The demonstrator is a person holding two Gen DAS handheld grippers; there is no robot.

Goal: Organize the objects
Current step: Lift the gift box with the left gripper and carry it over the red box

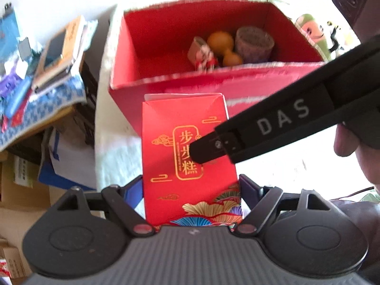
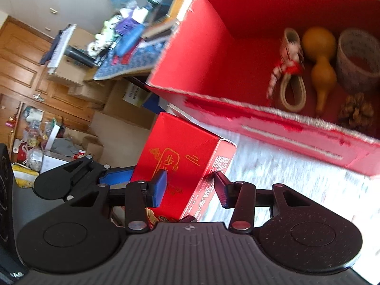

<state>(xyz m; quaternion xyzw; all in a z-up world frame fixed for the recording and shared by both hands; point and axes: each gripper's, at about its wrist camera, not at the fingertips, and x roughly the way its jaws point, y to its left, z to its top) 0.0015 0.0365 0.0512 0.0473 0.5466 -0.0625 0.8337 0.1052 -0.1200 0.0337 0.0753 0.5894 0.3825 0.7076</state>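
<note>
The red gift carton (image 1: 187, 166) sat clamped across its width in the left tool (image 1: 191, 190), just short of the open red storage box (image 1: 166, 47). The right tool (image 2: 190, 187) straddled its narrow edge; whether its pads (image 2: 160, 185) pressed I could not tell. Held by so little, the carton could have twisted loose or caught the box's near wall, toppling onto the gourd (image 1: 224, 47) inside.

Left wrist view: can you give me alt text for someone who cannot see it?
A red carton with gold Chinese lettering sits between the left gripper's fingers, with the right gripper's black finger lying across its face. Behind it an open red box holds a gourd, a cup and a small ornament.
</note>
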